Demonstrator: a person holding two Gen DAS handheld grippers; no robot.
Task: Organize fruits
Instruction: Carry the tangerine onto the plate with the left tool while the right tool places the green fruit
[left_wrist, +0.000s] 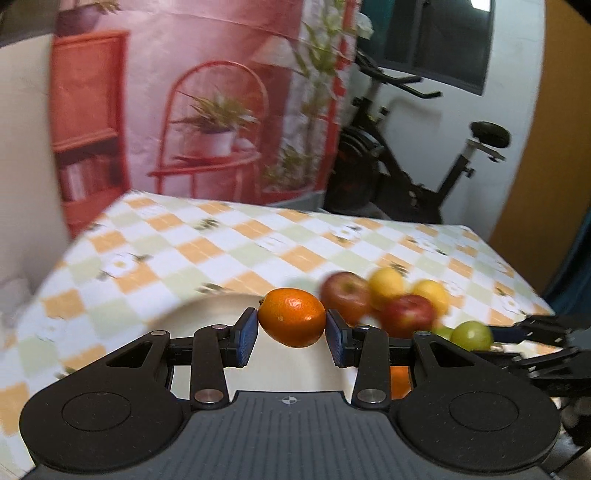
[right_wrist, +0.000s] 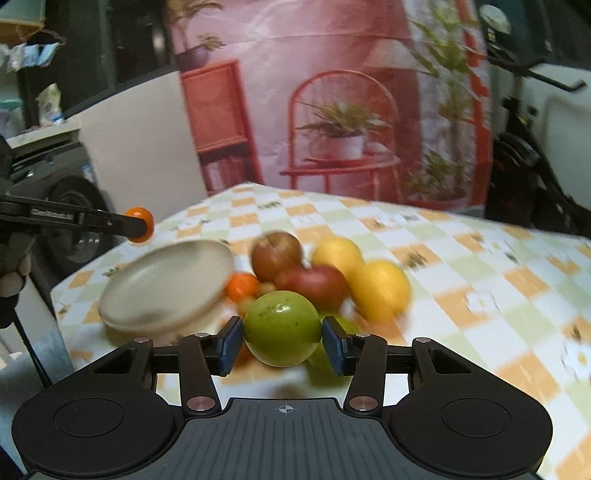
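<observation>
The orange (left_wrist: 291, 317) sits pinched between the blue pads of the left gripper (left_wrist: 291, 328), held off the table with its long axis running roughly from 10 to 4 o'clock across the jaws. Directly beneath and behind it, from about 9 round to 6 o'clock in the left wrist view, lies the pale plate (left_wrist: 207, 314); the right wrist view shows that plate (right_wrist: 166, 284) tilted on the checked tablecloth (right_wrist: 480, 280), with the orange (right_wrist: 139, 224) and the left gripper's fingers at about 11 o'clock from the plate. That is the relation that matters: the plate lies just below the orange, on the near side of the left hand, so I judge a short lowering would set the orange in it, if the plate is where it belongs.

The green fruit (right_wrist: 282, 326) is clamped between the pads of the right gripper (right_wrist: 282, 343), also lifted clear. It hangs at 4 o'clock from the plate, so the left hand is the nearer one. In the left wrist view the same green fruit (left_wrist: 472, 335) shows at 3 o'clock from the orange.

Behind it the pile remains: two red apples (right_wrist: 314, 284), two yellow fruits (right_wrist: 380, 288) touching them at 3 o'clock, and a second small orange (right_wrist: 242, 286) against the plate's rim.
</observation>
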